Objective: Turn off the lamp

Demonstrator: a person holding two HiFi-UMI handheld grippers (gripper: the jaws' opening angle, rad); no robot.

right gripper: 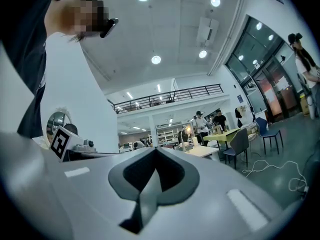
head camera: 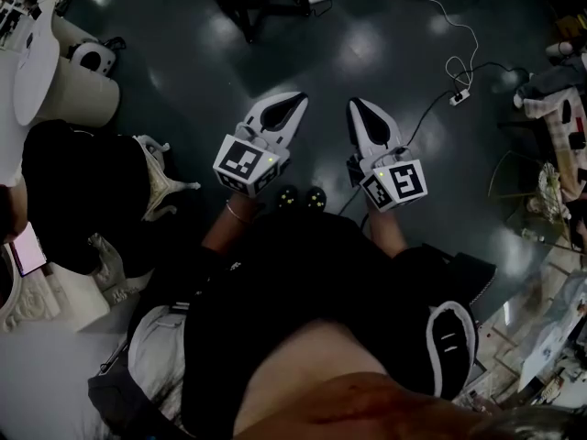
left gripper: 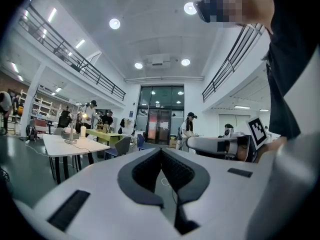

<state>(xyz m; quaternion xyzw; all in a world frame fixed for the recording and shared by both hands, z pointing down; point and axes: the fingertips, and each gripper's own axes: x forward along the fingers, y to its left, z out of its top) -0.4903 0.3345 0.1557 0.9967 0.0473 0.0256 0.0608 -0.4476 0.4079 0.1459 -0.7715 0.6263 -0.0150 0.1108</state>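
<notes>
A lit lamp glows far off on a table in the right gripper view. The left gripper view also has the lamp, as a small bright spot among standing people at the left. Both grippers are held side by side above the dark floor, well short of the lamp. My left gripper has its tips together with nothing between them, and in its own view the left gripper points level into the hall. My right gripper is shut and empty too; the right gripper points slightly upward.
A white cable and power strip lie on the floor ahead to the right. A white table, a green table and chairs stand toward the lamp. A white round stand is at my left, clutter at my right.
</notes>
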